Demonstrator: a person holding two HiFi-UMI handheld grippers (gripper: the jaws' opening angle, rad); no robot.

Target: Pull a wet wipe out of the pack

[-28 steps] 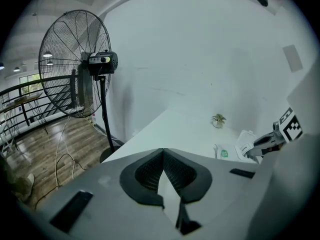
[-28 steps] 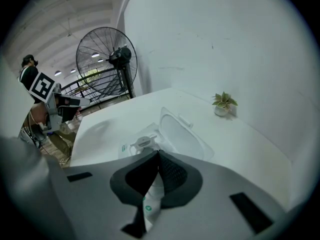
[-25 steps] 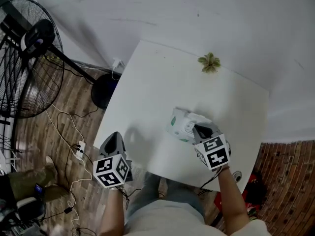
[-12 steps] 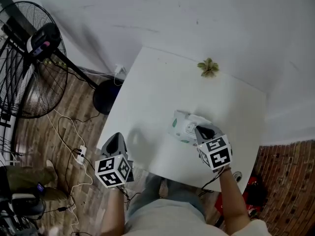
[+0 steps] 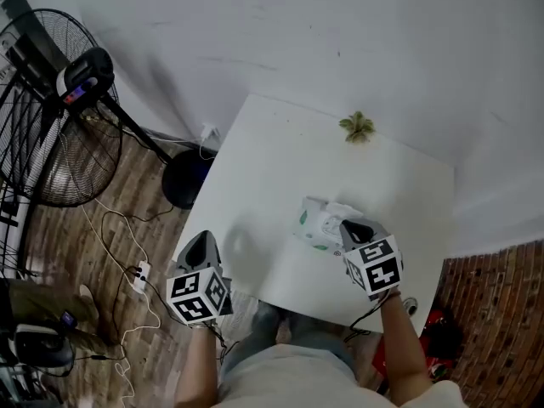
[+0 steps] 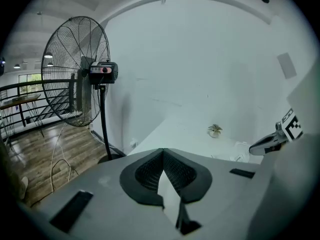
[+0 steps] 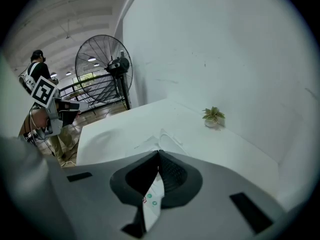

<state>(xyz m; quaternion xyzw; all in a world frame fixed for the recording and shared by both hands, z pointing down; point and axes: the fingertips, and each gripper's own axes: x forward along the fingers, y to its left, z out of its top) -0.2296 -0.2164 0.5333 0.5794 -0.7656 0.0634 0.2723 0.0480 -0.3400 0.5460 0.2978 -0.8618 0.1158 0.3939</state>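
No words or numbers can be read. Black-and-white square markers are carried on the cubes of the left gripper (image 5: 201, 236) and right gripper (image 5: 347, 225), with no letters in them. Small green and red marks are printed on the pack (image 7: 152, 199), at 6 o'clock in the right gripper view, illegible. A pink label is seen on the fan (image 6: 103, 70), unreadable.

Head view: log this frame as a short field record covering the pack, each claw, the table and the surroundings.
pack: wet wipe pack lying on the white table, toward its near edge
right claw: right claw shut on the pack's wrapper
left claw: left claw shut, empty, at the table's near left corner
wipe: none seen pulled out
other: small plant at the far edge; standing fan at left
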